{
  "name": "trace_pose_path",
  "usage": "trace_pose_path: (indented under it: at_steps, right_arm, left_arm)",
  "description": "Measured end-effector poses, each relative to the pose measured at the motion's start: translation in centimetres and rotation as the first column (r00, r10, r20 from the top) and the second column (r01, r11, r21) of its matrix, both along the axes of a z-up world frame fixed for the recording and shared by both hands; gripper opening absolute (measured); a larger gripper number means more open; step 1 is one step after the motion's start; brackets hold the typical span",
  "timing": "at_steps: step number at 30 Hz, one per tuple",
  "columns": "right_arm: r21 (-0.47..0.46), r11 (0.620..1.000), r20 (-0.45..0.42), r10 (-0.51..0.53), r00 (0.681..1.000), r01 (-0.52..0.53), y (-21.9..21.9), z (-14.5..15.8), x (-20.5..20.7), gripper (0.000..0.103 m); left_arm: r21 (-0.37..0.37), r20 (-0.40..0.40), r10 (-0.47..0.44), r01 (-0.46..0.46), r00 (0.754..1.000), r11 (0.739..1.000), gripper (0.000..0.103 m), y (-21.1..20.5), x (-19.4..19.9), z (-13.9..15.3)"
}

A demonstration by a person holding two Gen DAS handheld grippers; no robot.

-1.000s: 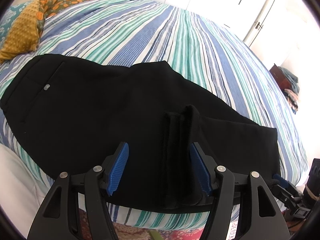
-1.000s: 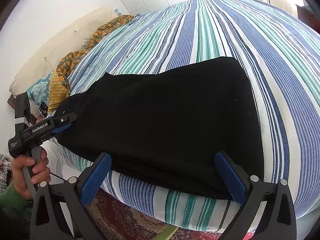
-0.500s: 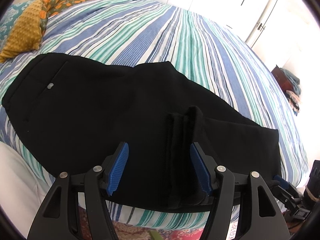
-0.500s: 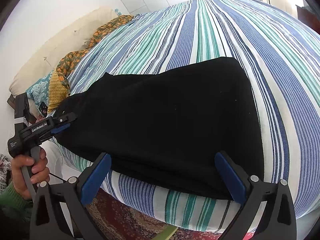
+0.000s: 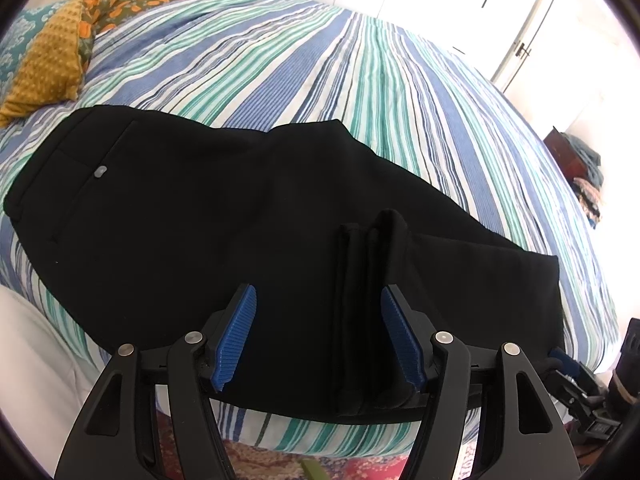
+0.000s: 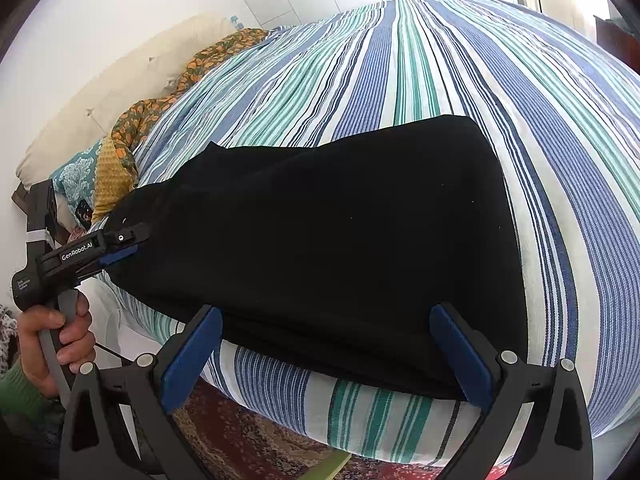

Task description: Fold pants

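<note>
Black pants [image 5: 208, 216] lie flat across the near edge of a striped bed [image 5: 320, 64], waist and a pocket button at the left, leg ends at the right. My left gripper [image 5: 318, 338] is open, with a bunched ridge of black fabric [image 5: 366, 312] standing between its blue pads, against the right pad. In the right wrist view the pants [image 6: 340, 240] lie in front of my right gripper [image 6: 326, 354], which is open and empty at the bed edge. The left gripper [image 6: 120, 254] shows there at the pants' left edge.
Yellow and orange floral cloths [image 5: 52, 60] and a cream pillow [image 6: 108, 92] lie at the head of the bed. A patterned red rug [image 6: 248, 444] covers the floor below the bed edge. White closet doors [image 5: 460, 4] stand behind. A wooden stand with clothes [image 5: 576, 160] is at right.
The left wrist view has shifted slightly, the pants sit a little lower in frame. The fabric ridge stays between the left pads. The right gripper has not moved.
</note>
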State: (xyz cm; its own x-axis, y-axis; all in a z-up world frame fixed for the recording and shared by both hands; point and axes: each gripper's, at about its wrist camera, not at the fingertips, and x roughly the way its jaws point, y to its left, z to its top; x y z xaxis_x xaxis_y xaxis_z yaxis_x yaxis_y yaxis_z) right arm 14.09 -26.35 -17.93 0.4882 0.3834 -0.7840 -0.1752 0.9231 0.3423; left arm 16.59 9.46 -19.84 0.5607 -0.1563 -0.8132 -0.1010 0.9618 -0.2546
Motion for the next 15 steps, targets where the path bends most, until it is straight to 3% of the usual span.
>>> trace_pose_path:
  at_steps: [6,9,11,13,15]
  right_arm:
    - [-0.024,1.000,0.011,0.002,1.000,-0.002,0.4,-0.1,0.0,0.103]
    - [-0.043,0.999,0.010,0.005,1.000,-0.005,0.7,-0.1,0.1,0.103]
    - [-0.040,0.999,0.008,0.003,1.000,-0.003,0.5,0.0,0.1,0.103]
    - [-0.028,1.000,0.006,0.000,1.000,0.000,0.3,0.0,0.2,0.103]
    - [-0.017,1.000,0.004,-0.007,1.000,0.007,0.2,0.1,0.2,0.103]
  left_arm:
    - [-0.106,-0.021,0.084,-0.085,0.996,0.991,0.067,3.4,-0.7,0.4]
    - [-0.205,-0.023,0.196,-0.196,0.980,0.959,0.067,7.9,-1.2,1.4]
    - [-0.347,-0.015,0.326,-0.311,0.945,0.885,0.067,13.1,-2.1,2.0]
    - [-0.461,-0.034,0.488,-0.447,0.872,0.766,0.067,19.3,-3.4,2.0]
    - [-0.521,-0.110,0.616,-0.573,0.780,0.633,0.067,24.4,-4.9,1.1]
